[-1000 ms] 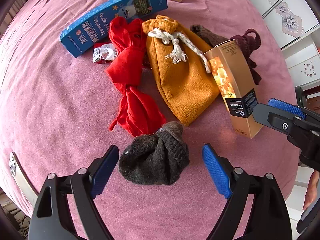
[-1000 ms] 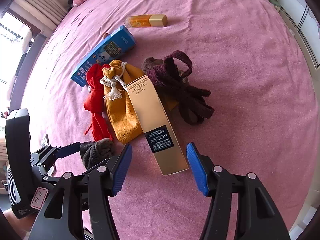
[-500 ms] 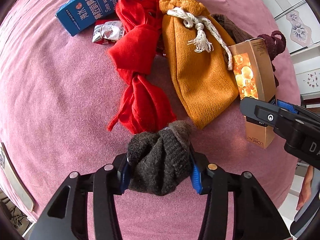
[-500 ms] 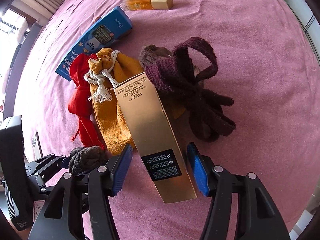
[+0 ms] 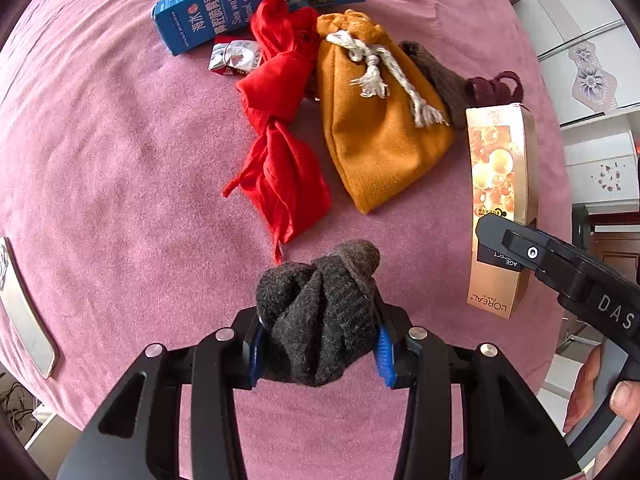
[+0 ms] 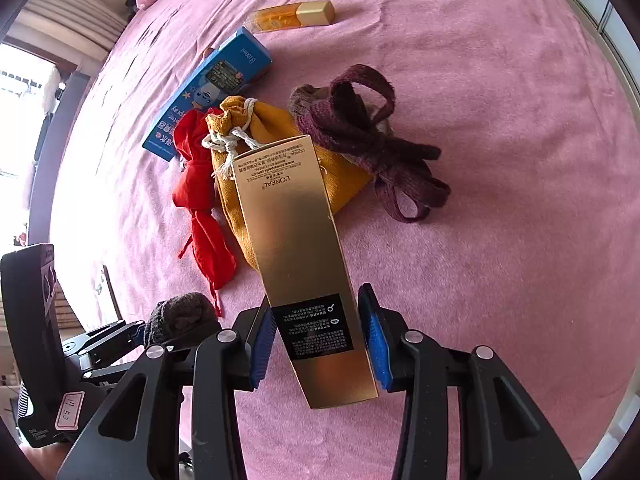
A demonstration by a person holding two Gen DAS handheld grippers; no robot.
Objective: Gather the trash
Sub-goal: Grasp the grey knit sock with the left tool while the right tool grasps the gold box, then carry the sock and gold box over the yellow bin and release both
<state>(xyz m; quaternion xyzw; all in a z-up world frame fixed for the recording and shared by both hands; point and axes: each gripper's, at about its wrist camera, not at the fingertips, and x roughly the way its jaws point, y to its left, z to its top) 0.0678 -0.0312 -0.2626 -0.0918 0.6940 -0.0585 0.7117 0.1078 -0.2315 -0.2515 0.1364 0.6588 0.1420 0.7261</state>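
My left gripper [image 5: 318, 350] is shut on a dark grey knitted sock ball [image 5: 320, 312] and holds it just above the pink bed cover. It also shows in the right wrist view [image 6: 180, 316]. My right gripper [image 6: 318, 338] has its jaws on both sides of a gold L'Oreal box [image 6: 304, 260], tight against it. The box stands out at the right in the left wrist view [image 5: 500, 200]. A blue nasal spray box [image 5: 256, 0] and a silver foil wrapper [image 5: 236, 56] lie at the far side.
A red cloth [image 5: 280, 132], an orange drawstring pouch [image 5: 376, 128] and maroon knitted straps [image 6: 372, 136] lie in the middle of the pink bed [image 6: 500, 240]. An orange bottle with a gold cap [image 6: 292, 16] lies further off. A phone [image 5: 24, 312] lies at the left edge.
My left gripper closed on the grey sock ball and drew it back from the red cloth. My right gripper moved onto the gold box and closed on its near end.
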